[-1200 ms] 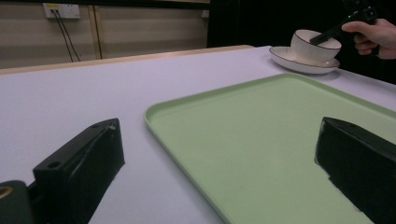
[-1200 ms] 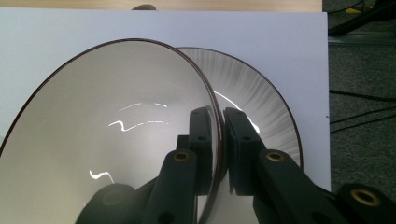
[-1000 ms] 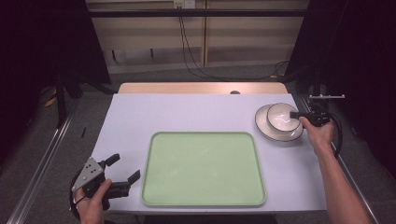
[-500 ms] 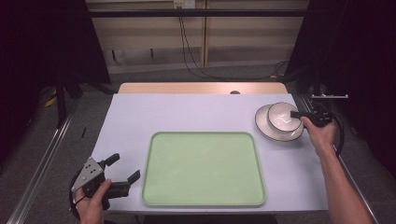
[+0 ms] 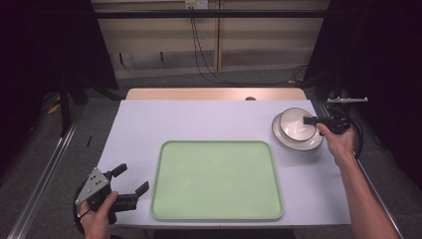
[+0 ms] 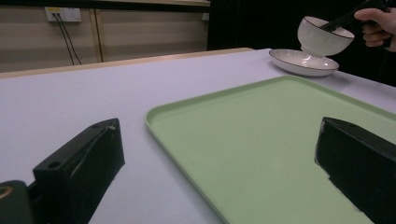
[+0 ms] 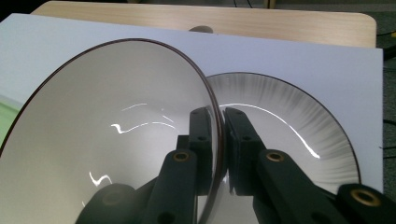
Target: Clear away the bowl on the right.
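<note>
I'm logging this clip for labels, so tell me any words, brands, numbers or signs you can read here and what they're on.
No text can be read anywhere.
Bowl, plate, tray and table: plain, no markings.
Wall socket: a small yellowish mark at its top, too blurred to read.
Left gripper and right gripper, shut on the bowl's rim: no lettering visible.

From my seat the green tray (image 5: 216,179) takes the middle of the table (image 5: 199,119), and its bare surface is open to pass over. The plate (image 5: 291,141) sits off its far right corner, with open table behind and left.
</note>
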Available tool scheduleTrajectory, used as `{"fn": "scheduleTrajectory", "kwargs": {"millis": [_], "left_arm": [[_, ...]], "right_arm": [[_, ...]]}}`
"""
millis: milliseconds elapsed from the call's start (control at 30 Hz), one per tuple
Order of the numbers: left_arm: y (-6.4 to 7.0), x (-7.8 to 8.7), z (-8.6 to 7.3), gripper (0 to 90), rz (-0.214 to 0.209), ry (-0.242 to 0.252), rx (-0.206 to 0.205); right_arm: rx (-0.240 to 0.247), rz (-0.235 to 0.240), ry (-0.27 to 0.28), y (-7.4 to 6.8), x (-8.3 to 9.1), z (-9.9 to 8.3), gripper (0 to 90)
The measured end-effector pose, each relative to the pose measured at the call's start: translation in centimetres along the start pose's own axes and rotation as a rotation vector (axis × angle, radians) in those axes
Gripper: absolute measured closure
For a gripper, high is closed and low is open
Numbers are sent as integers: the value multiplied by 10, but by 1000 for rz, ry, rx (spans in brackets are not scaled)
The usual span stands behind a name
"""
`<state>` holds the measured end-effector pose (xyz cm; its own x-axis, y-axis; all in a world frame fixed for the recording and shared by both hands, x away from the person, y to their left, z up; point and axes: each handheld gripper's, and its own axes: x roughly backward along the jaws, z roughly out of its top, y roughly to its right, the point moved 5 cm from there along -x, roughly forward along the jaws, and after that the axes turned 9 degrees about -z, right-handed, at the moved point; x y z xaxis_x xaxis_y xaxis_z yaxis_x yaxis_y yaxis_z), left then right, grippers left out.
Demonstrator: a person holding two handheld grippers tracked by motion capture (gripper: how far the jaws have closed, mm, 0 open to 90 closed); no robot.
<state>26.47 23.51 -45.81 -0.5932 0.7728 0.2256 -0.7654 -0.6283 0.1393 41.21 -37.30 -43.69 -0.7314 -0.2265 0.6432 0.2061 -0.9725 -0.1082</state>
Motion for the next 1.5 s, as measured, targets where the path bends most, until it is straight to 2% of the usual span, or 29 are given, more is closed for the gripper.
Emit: {"fn": "scheduleTrajectory", "kwargs": {"millis": [300, 767, 867, 1500], "left_arm": [[0, 0, 0, 13, 2, -1, 0], [0, 0, 0, 13, 0, -2, -3], [0, -1, 0, 13, 5, -4, -1], [0, 0, 1, 14, 2, 1, -5]], "right_arm": [[61, 55, -12, -19, 6, 3, 824], [110, 131, -46, -44, 10, 3, 823], [133, 142, -52, -49, 9, 2, 822], [174, 183, -100, -72, -3, -5, 822]]}}
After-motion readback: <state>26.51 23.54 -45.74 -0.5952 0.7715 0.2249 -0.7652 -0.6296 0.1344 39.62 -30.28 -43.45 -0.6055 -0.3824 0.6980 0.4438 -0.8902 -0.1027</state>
